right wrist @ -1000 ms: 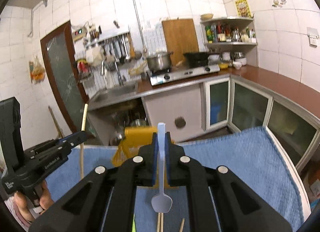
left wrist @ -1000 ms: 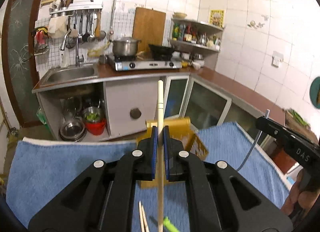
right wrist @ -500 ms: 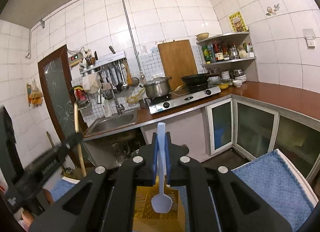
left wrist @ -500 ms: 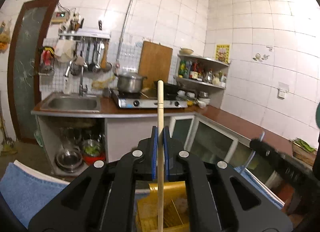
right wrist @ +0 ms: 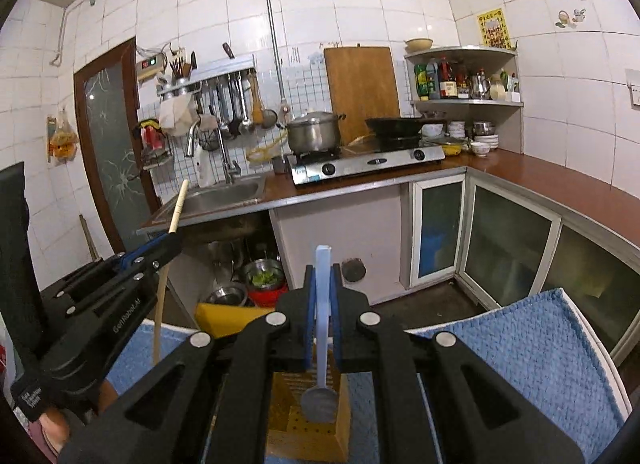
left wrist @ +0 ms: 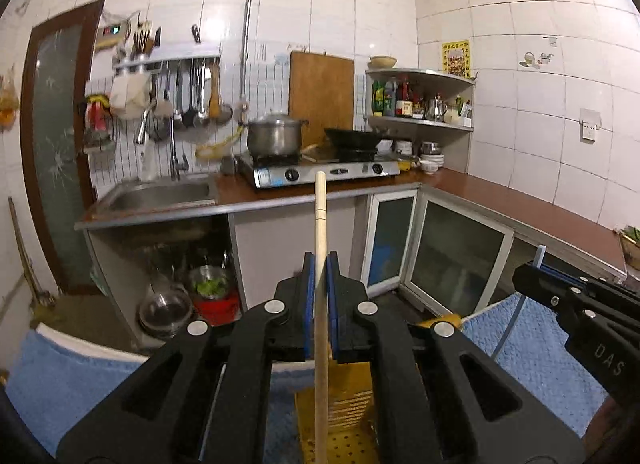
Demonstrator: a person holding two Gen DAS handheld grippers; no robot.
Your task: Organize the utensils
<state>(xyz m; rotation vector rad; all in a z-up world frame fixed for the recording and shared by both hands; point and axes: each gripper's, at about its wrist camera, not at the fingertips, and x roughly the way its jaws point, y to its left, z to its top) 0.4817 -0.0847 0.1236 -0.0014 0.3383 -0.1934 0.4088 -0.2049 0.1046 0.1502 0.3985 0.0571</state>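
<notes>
We are carrying both utensils over the yellow perforated plastic utensil holder (right wrist: 308, 416) on the blue towel-covered surface (right wrist: 532, 348): the left tool (left wrist: 320, 304) is clamping a pale wooden chopstick (left wrist: 320, 224) upright, and the right tool (right wrist: 322, 304) is pinching a translucent blue plastic spoon (right wrist: 320, 400), bowl down. Next, we judge, each needs lowering into a compartment before letting go.

Left claw (left wrist: 320, 296) points fwd, tipped slightly down, blue pads (left wrist: 309, 304) clamped tight on a thin upright stick. Right claw (right wrist: 323, 296), same tilt, pads pinched on a pale handle. Each sees the other: right at 3 o'clock, left at 9.
</notes>
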